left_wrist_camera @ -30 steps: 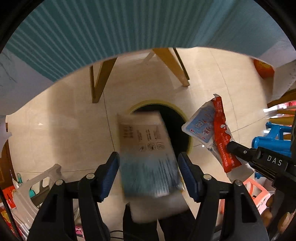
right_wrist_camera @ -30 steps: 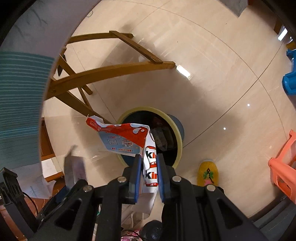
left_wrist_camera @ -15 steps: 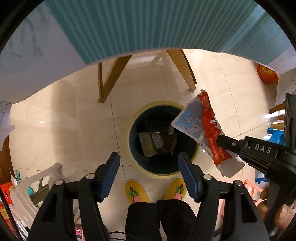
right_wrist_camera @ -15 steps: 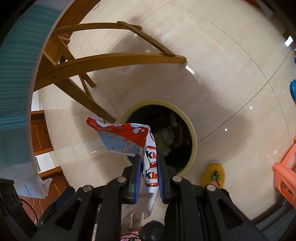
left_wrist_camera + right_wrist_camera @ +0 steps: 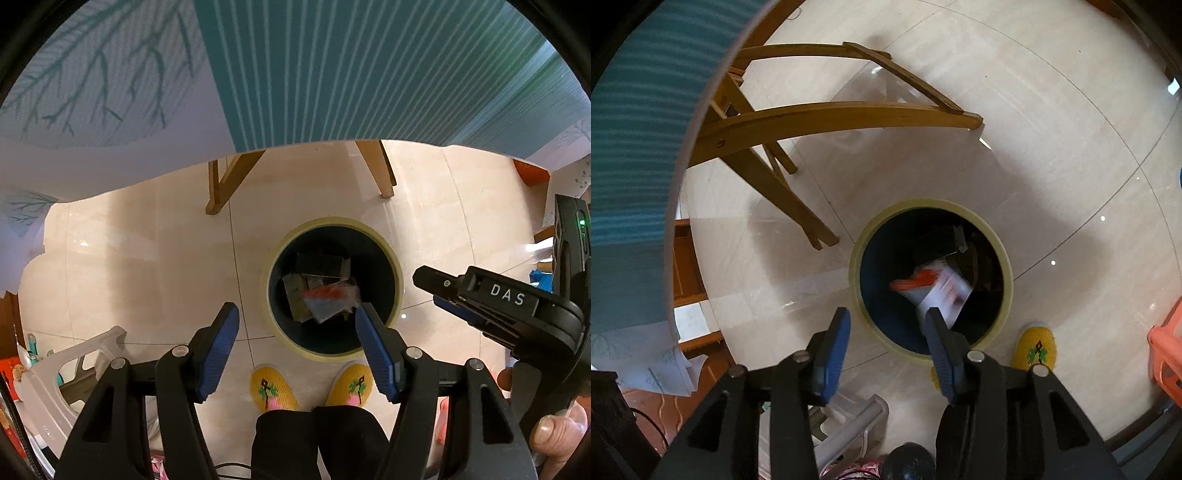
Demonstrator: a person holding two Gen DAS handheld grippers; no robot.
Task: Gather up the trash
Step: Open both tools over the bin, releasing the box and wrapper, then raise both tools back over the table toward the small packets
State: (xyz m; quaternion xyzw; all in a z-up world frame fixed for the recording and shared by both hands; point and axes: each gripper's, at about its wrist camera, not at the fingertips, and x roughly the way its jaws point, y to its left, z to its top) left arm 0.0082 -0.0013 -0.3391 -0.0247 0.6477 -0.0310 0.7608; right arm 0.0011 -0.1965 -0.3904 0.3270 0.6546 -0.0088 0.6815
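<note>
The right hand-held gripper (image 5: 886,319) is opening, nothing between; the wrapper (image 5: 936,286) is inside the bin (image 5: 1006,258); the left hand-held gripper (image 5: 297,315) is spread, empty.

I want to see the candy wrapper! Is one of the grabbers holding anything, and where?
Nothing is held. The left gripper is open and empty; the right gripper is opening, and the red-and-white wrapper is in the trash bin.

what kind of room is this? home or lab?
Most likely a lived-in home room. Glossy beige tiled floor, a wooden-legged table under a teal cloth, a round waste bin holding wrappers, and the person's knitted yellow slippers. Nothing lab-like shows.
</note>
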